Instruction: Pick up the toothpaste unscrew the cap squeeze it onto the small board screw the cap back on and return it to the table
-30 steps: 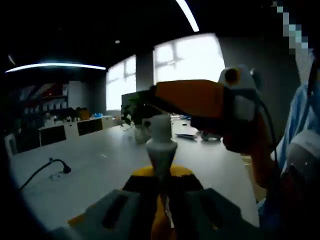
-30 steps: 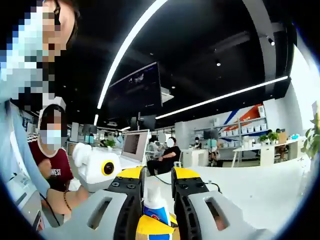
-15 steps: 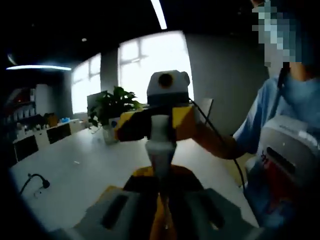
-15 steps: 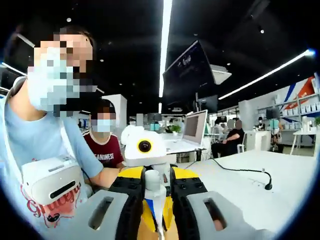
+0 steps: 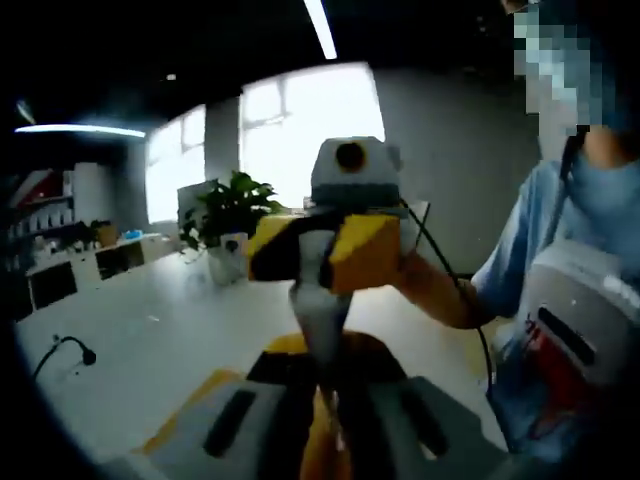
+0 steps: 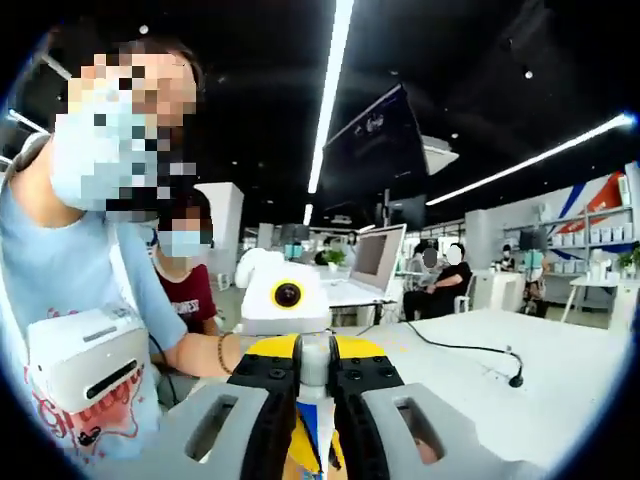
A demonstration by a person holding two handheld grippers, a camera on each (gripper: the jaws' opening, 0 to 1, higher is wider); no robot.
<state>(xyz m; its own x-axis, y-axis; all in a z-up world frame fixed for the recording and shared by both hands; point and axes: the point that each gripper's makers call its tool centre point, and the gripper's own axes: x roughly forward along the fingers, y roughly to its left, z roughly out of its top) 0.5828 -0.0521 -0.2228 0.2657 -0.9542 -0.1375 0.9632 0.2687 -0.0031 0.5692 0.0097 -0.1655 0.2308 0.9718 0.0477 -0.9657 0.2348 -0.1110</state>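
Observation:
In the left gripper view my left gripper [image 5: 325, 378] is shut on the toothpaste tube [image 5: 318, 322], whose white neck points up and away from the camera. My right gripper [image 5: 322, 262], yellow and orange, faces it head-on, and its jaws cover the tube's end where the cap sits. In the right gripper view my right gripper [image 6: 313, 362] is shut on the white cap [image 6: 313, 352]. The blue and white tube [image 6: 310, 438] runs down between the jaws. Both grippers are held in the air above the table.
A long white table [image 5: 150, 340] lies below, with a potted plant [image 5: 230, 215] and a gooseneck cable [image 5: 68, 350] on it. The right gripper view shows an open laptop [image 6: 372, 262], a black cable [image 6: 470, 350] on the table [image 6: 500, 390], and a person's torso at left.
The right gripper has swung round to face the left one, moved onto the tube's cap and shut on it. The left gripper keeps its hold on the tube.

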